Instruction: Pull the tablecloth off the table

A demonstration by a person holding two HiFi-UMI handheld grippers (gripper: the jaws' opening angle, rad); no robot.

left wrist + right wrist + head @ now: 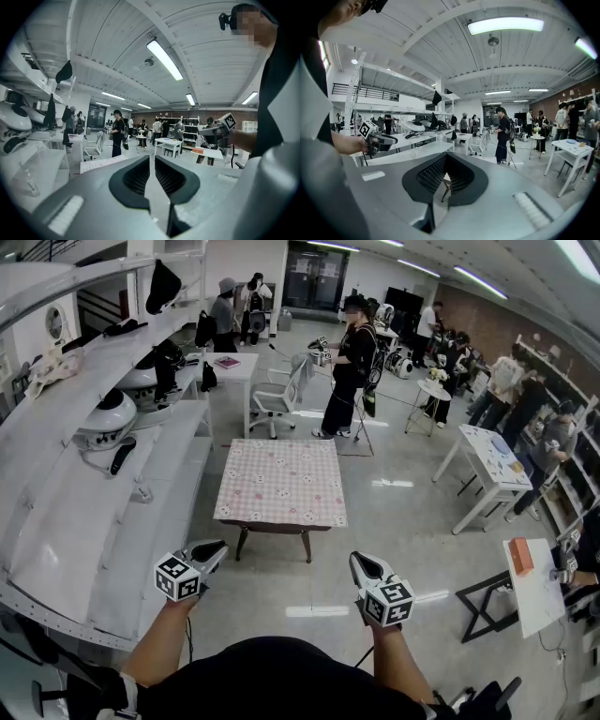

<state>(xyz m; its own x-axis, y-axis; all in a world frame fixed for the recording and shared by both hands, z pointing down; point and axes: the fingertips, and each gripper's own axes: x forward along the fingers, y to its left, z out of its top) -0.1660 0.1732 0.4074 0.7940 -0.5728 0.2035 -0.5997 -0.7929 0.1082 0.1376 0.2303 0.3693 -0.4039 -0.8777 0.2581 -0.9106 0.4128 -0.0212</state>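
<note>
Nothing of the job is done yet. The pink checked tablecloth [281,482] lies flat over the whole desk [242,542], its near edge hanging over the rim. The left tool [216,548] and right tool [360,562] hover well short of it, each with jaws pressed together on nothing. Reaching, pinching the near edge and pulling all remain. Bare floor [309,592] on the near side gives room to draw back; shelving [103,521] crowds the left, and a person [347,367] stands beyond the far edge.
</note>
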